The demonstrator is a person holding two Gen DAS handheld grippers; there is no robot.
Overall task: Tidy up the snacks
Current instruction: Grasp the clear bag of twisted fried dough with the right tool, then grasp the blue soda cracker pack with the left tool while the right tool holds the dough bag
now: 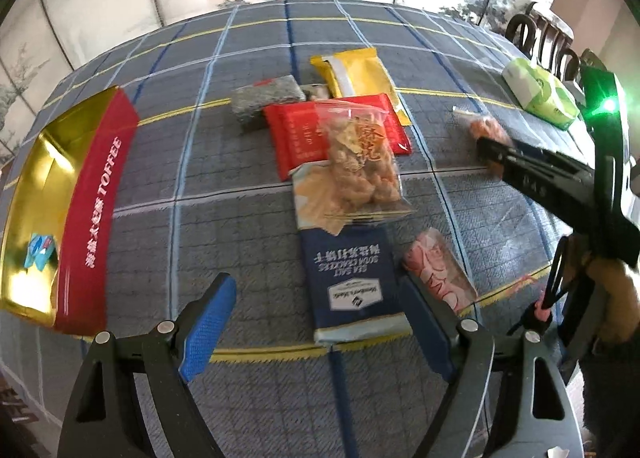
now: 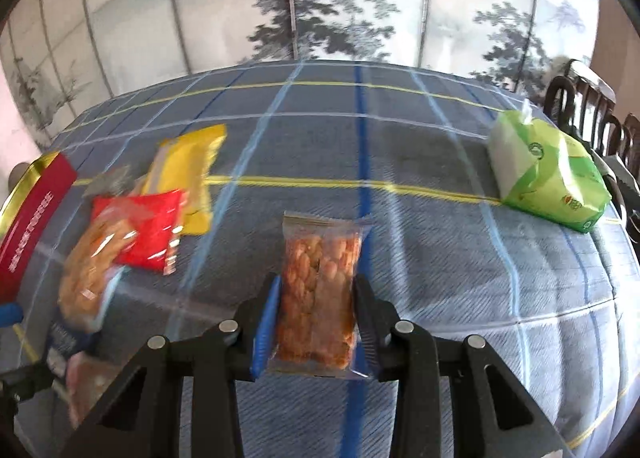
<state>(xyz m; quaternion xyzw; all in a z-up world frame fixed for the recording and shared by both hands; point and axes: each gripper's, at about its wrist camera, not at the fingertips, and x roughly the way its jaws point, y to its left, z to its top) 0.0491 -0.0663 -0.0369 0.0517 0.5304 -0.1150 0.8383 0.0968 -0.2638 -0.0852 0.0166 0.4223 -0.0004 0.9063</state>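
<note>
My right gripper [image 2: 316,298] is shut on a clear bag of orange twisted snacks [image 2: 320,278], held above the tablecloth; it also shows at the right of the left wrist view [image 1: 492,149]. My left gripper [image 1: 316,302] is open and empty, its blue pads either side of a navy soda cracker pack [image 1: 348,282]. A pile lies beyond: a clear bag of fried snacks [image 1: 364,161], a red packet [image 1: 304,133], a yellow packet [image 1: 360,73], a grey packet [image 1: 264,99]. A pink snack bag [image 1: 440,270] lies right of the crackers.
A red and gold toffee box [image 1: 80,209] stands at the left. A green and white tissue pack [image 2: 548,173] sits at the far right near dark wooden chairs [image 2: 580,105]. A plaid blue-grey cloth [image 2: 440,258] covers the table. A painted screen stands behind.
</note>
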